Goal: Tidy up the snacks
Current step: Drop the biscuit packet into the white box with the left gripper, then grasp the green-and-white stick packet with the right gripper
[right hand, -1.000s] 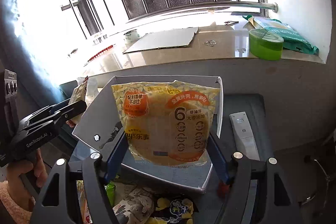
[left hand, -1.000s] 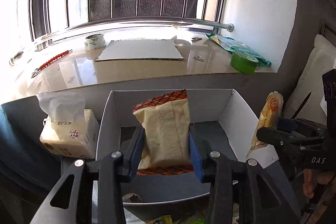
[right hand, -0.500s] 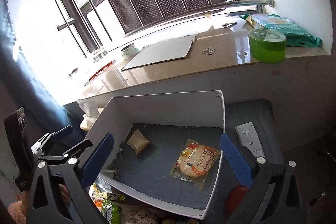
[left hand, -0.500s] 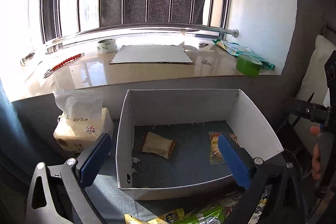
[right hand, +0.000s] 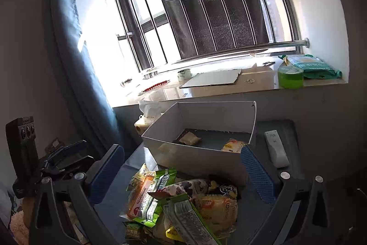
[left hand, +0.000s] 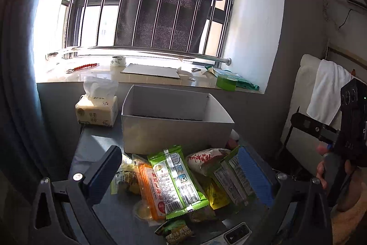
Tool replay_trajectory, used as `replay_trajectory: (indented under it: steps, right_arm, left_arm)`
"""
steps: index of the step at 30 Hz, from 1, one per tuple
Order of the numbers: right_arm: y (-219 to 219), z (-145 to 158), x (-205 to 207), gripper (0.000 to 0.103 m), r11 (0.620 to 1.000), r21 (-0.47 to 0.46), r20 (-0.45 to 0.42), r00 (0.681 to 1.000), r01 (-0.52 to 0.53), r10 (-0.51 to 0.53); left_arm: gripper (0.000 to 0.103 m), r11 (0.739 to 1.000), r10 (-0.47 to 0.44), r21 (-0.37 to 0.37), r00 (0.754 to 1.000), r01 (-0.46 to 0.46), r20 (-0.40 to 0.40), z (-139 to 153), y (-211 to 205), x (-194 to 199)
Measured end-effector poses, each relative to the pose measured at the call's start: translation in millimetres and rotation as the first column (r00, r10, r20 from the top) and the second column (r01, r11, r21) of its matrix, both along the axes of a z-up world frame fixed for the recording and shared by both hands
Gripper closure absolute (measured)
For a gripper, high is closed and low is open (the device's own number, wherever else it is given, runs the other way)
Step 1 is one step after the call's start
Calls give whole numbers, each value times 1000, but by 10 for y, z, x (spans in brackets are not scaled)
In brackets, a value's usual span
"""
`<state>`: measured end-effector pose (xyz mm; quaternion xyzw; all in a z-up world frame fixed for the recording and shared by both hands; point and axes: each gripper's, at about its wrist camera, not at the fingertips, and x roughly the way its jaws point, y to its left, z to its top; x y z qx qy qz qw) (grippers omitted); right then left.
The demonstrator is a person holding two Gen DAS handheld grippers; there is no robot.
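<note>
Both claws spread wide and empty over the snack pile [left hand: 183, 178], left gripper [left hand: 183, 173] squarely straddling the green packet [left hand: 176, 178], long axis running fore-aft between its pads, right gripper [right hand: 183, 173] equally near.

Little print can be read. The orange snack packet [right hand: 140, 200] in the pile carries sideways letters, roughly "BANGBANG", uncertain. A yellow round snack bag [right hand: 216, 207] shows a circled "6". The tissue pack [left hand: 97, 110] bears Chinese characters too small to make out.
</note>
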<state>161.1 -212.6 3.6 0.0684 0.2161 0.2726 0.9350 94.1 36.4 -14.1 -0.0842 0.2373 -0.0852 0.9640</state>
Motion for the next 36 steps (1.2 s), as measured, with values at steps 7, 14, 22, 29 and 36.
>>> replay_trajectory:
  steps: [7,14,22,29,36]
  right_arm:
    - [-333,-502,-780,0,996,-23,-62,994,89,-91]
    - [-210,-760,-762,0,989,-129,-81,993,74,-85]
    - [321,-996,-644,0,921,-365,54,991,135,-124]
    - [720,-1270,-348,0,827,-524,110,979,204,-172]
    - [906,-1507,-168,23,749,-635,93,981,190,-171]
  left_arm:
    - [0,999,17,-31,999,-18,-50,-325,-63,-694]
    - [0,998,32,-46,998,-34,-46,-370,-37,-816]
    - [0,997,22,-71,997,-28,-80,-487,-20,-726]
    - [0,995,29,-95,992,-41,-123,-605,26,-658]
    - [0,992,35,-117,985,-55,-169,-729,66,-581]
